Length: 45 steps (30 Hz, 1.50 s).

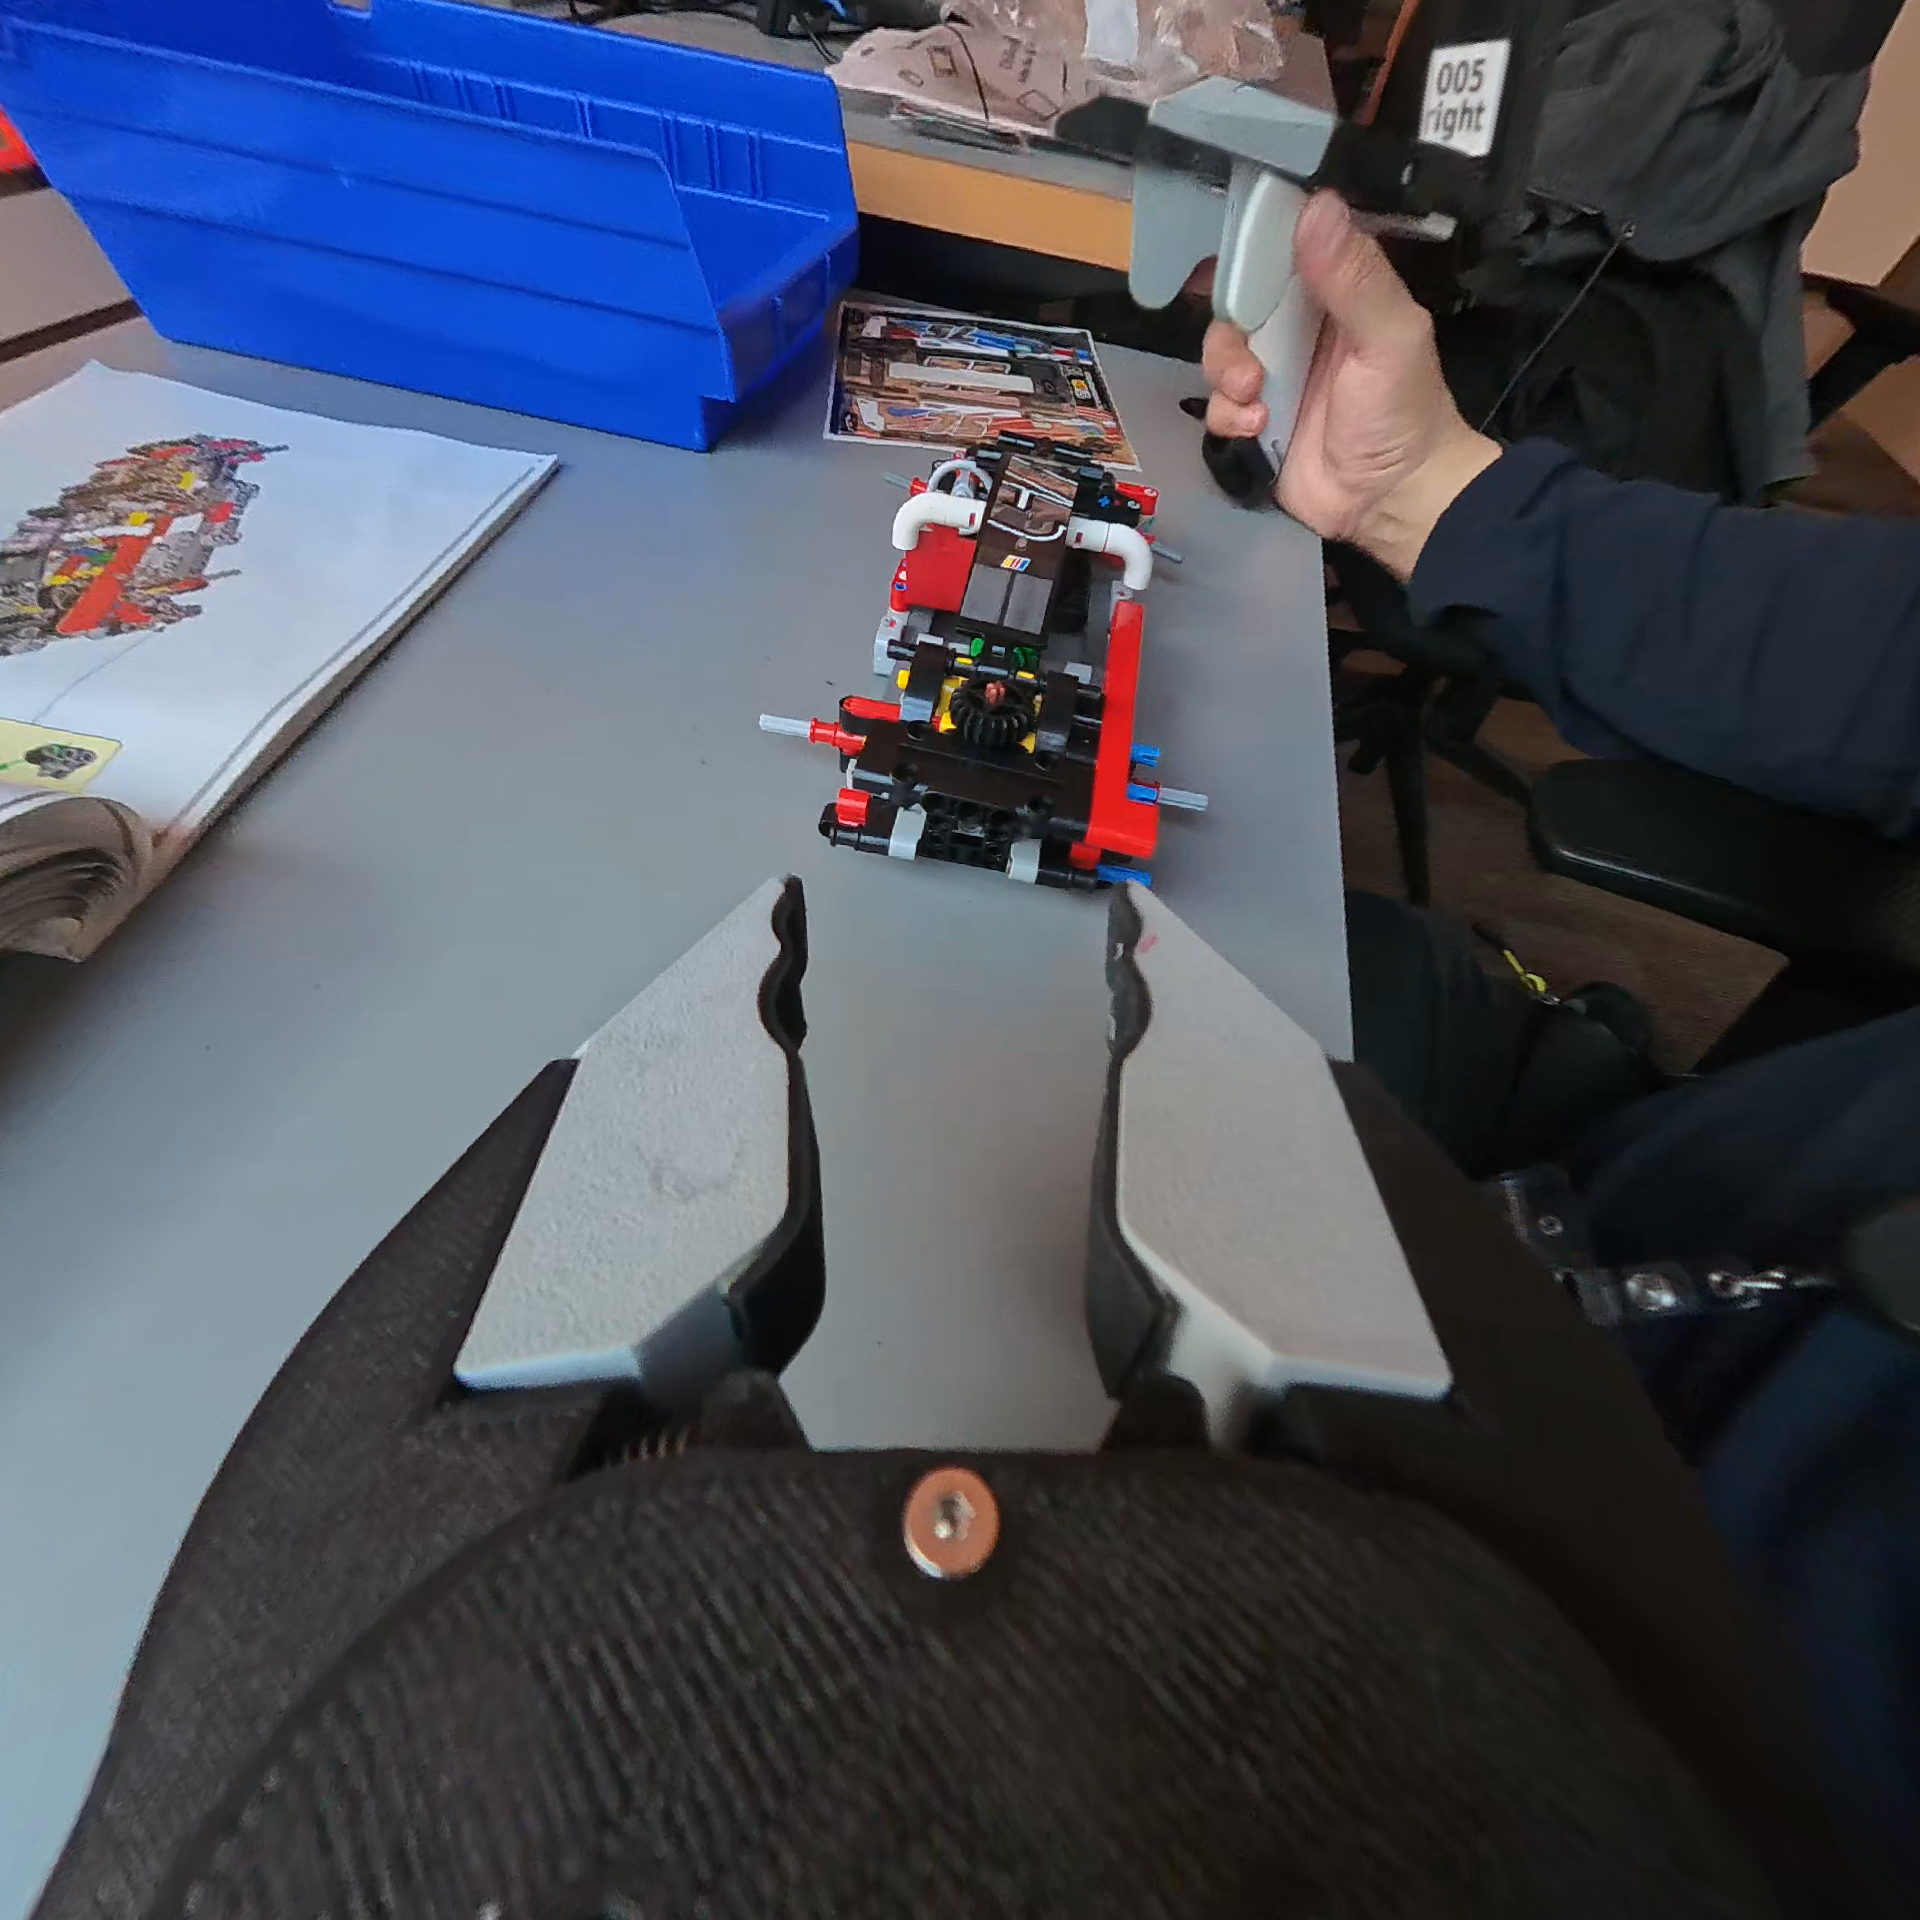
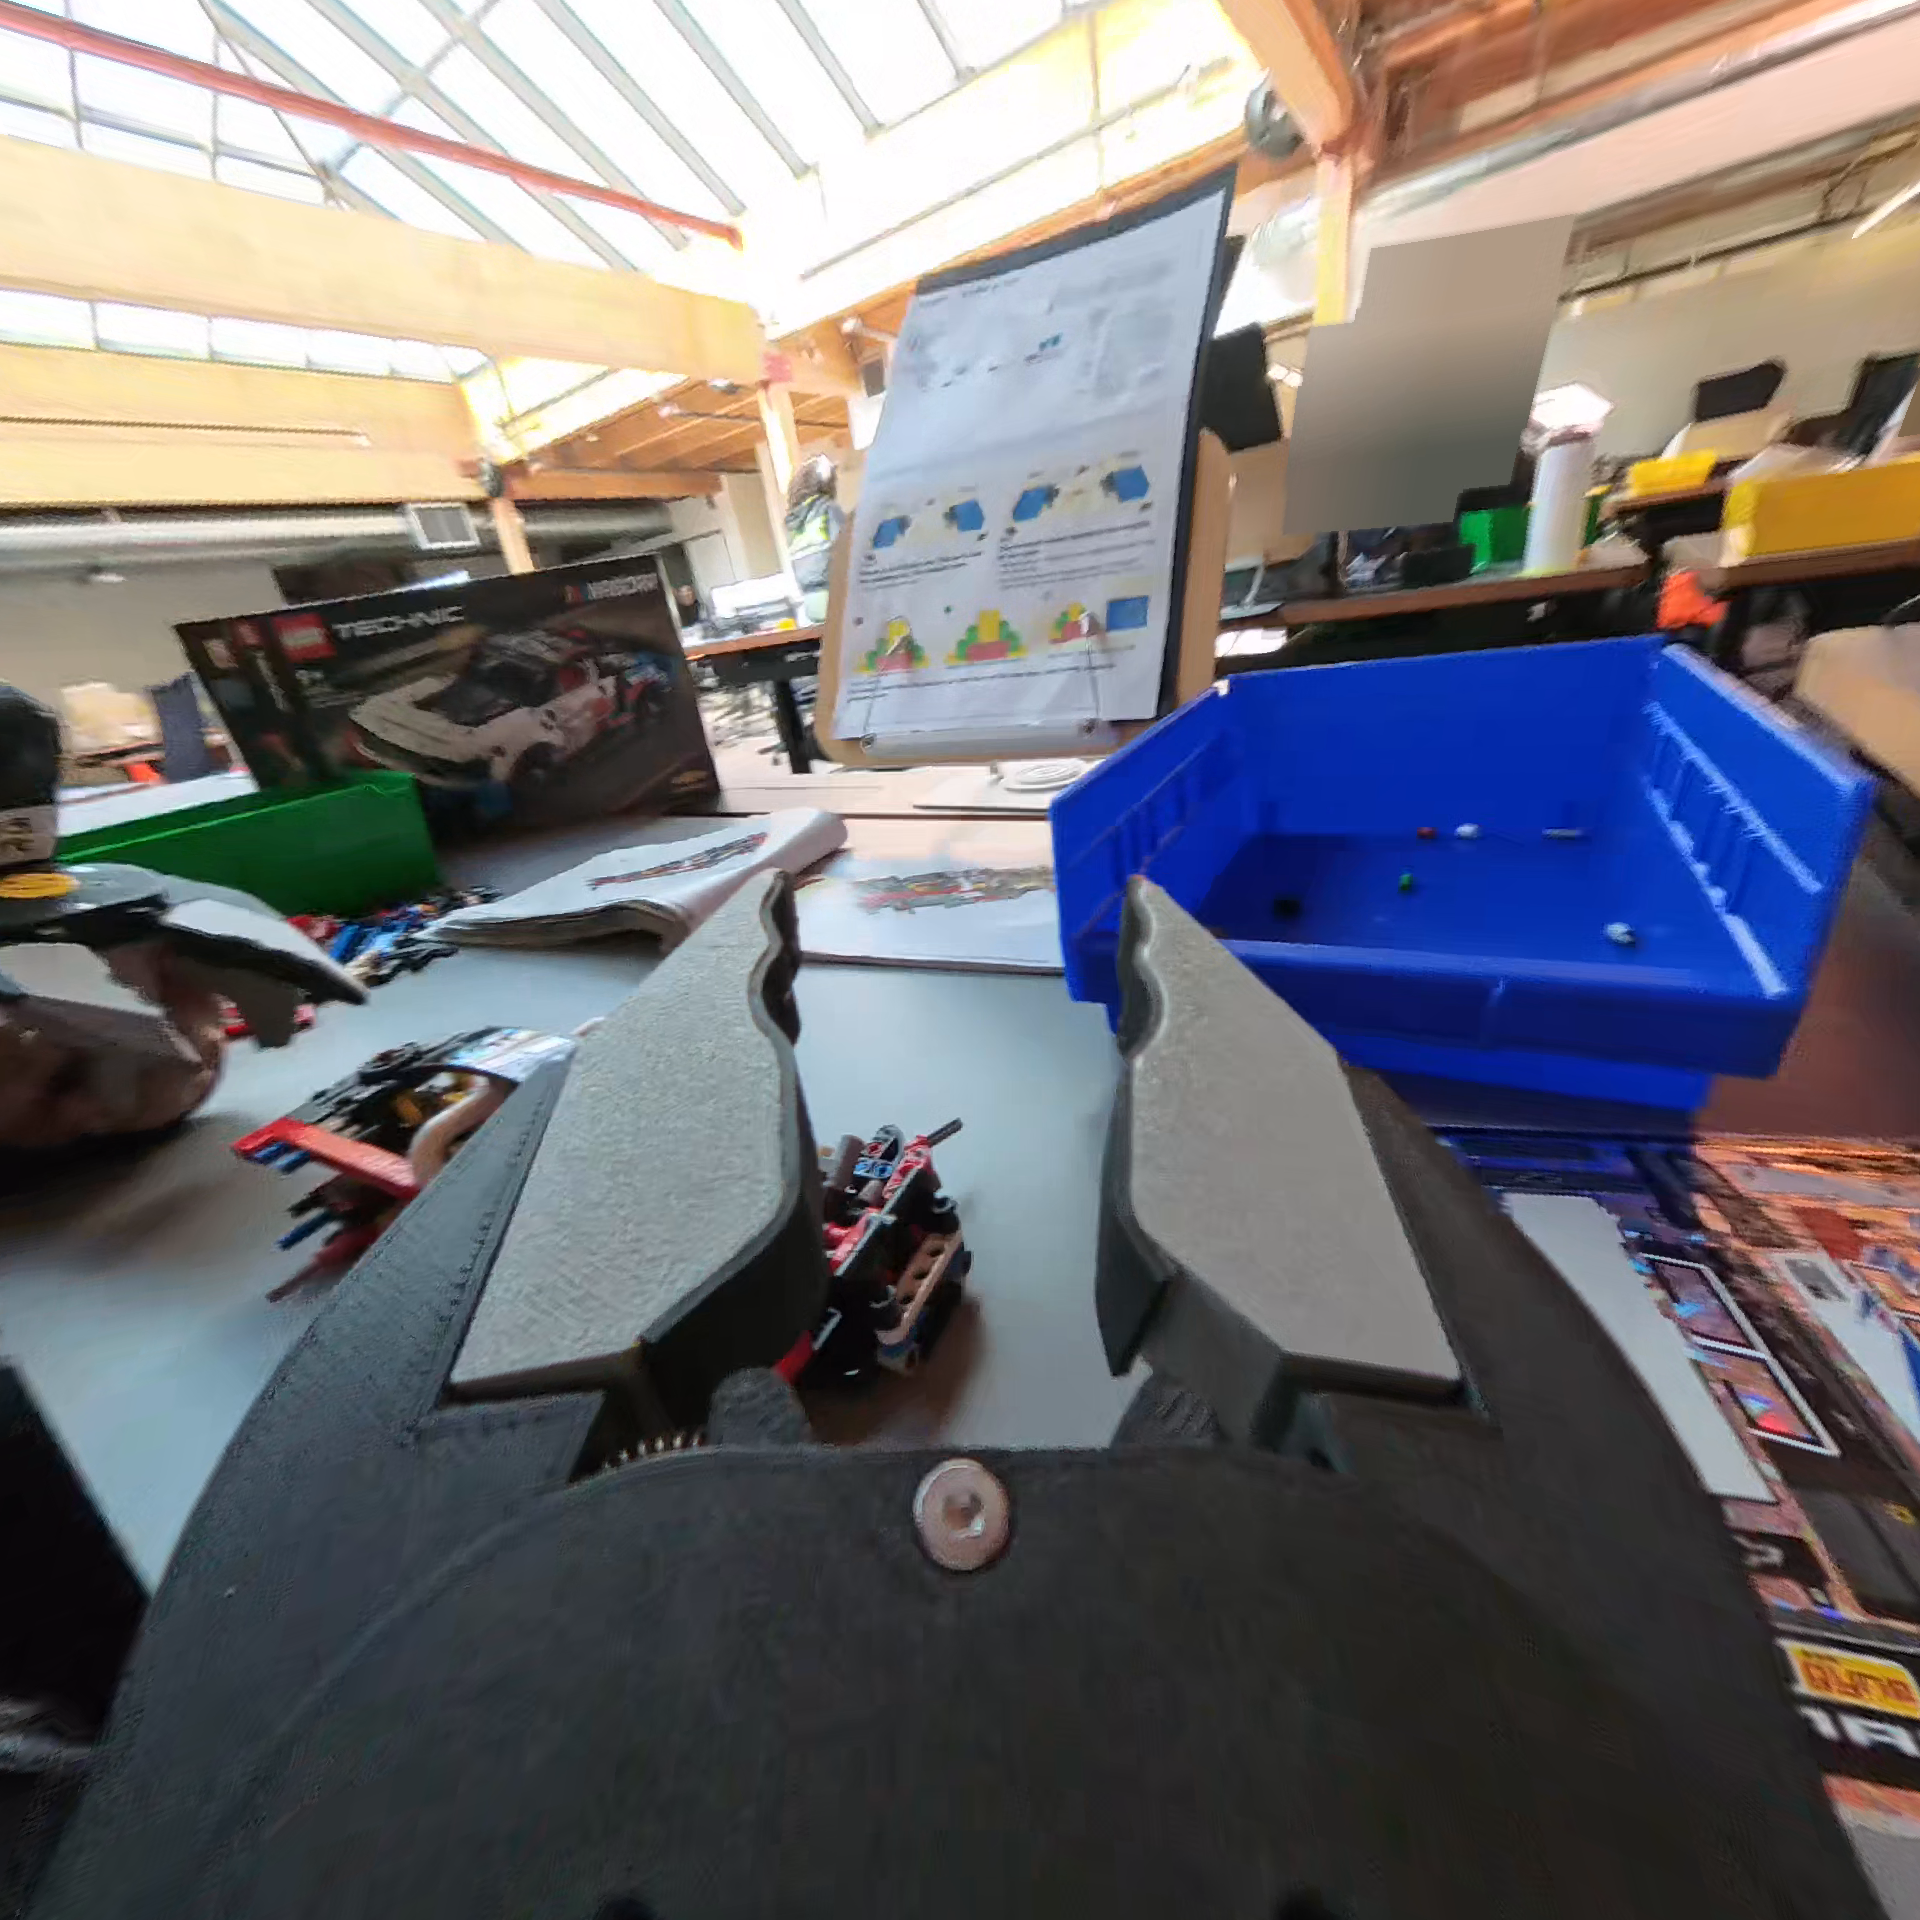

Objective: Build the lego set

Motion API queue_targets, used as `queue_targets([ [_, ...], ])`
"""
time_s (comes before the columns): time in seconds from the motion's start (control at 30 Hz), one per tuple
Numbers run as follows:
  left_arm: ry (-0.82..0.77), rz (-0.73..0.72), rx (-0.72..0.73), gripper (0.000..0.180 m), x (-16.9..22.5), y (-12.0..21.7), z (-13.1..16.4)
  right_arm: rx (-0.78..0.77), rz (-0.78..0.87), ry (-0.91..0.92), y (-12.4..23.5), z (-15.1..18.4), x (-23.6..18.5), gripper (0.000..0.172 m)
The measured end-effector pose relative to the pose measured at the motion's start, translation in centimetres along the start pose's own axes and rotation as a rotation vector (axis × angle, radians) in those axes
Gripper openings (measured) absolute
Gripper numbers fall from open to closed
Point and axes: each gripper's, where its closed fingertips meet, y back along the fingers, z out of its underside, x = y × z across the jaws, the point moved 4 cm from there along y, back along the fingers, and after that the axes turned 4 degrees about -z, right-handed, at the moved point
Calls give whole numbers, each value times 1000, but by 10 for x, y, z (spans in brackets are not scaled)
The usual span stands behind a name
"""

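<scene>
Low in the frame, left gripper [image 1: 956, 894] gapes bare before a knobbly red-and-black plastic brick chassis [image 1: 1013, 686] on matte grey table [image 1: 582, 790]; right gripper [image 2: 961, 904] gapes bare too.

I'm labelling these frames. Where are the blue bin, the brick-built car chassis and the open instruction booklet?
blue bin [image 1: 436, 239]: left wrist view, its long outer side wall.
brick-built car chassis [image 1: 1013, 686]: left wrist view, around the black gear at its middle.
open instruction booklet [image 1: 239, 582]: left wrist view, the printed upper page.

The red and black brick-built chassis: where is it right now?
In the left wrist view the chassis lies on the grey table near its right edge, just beyond the open left gripper, before the sticker sheet.
</scene>
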Motion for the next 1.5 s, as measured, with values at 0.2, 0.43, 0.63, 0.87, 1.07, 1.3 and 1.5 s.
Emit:
queue_targets([
  [0.2, 4, -50, 49, 55, -5, 4, -4, -42, 51, -22, -2, 8, 8, 64],
  [0.43, -2, -87, 76, 55, -7, 7, -6, -39, 44, -6, -1, 8, 6, 55],
  [0.63, 10, -99, 82, 55, -9, 8, -7, -124, 51, 40, -9, 16, 1, 54],
  [0.87, 3, -89, 79, 54, -8, 8, -7, -208, 45, 107, -16, 25, -6, 54],
  [1.07, -15, -57, 46, 48, -4, 4, -5, -195, 27, 120, -15, 24, -8, 53],
  [1.3, -69, -16, 53, 43, 3, 1, -6, -235, 25, 110, -19, 28, -7, 54],
  [1.5, -61, 5, 55, 41, 2, -1, -7, -258, 35, 128, -20, 30, -8, 53],
])
